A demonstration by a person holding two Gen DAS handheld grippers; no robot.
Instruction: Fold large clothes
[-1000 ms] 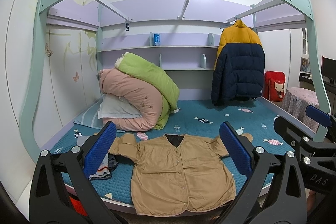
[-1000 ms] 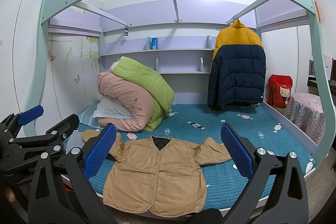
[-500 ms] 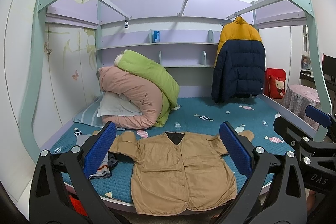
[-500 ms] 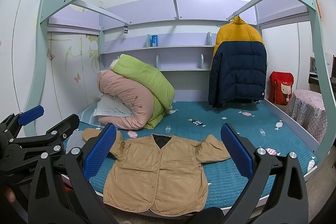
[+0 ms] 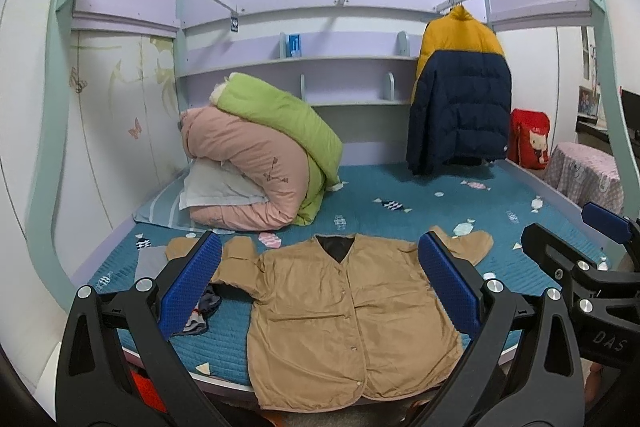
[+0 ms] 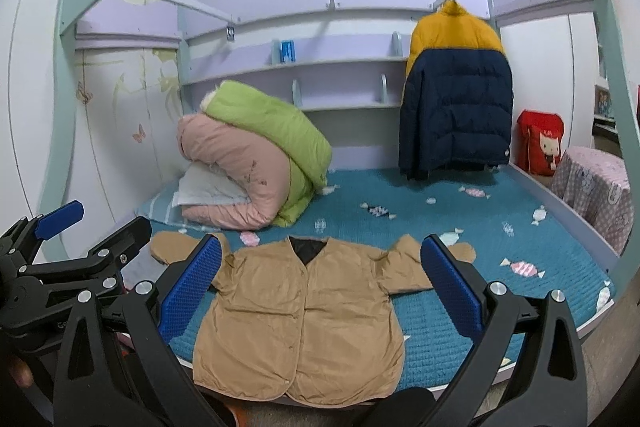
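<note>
A tan button-front jacket lies flat and face up on the teal bed cover, sleeves spread, its hem hanging over the front edge. In the right wrist view the same jacket sits centred below me. My left gripper hovers open above it, holding nothing, with blue pads wide apart. My right gripper is open too and holds nothing. Each gripper shows at the side of the other's view: the right one and the left one.
Rolled pink and green quilts on a pillow fill the bed's back left. A yellow and navy puffer coat hangs at back right. A small heap of clothes lies left of the jacket. A covered stool and red bag stand right.
Both views have tilted down and moved a little closer to the bed, so the jacket sits higher in frame. The jacket has not moved and both grippers stay open.
</note>
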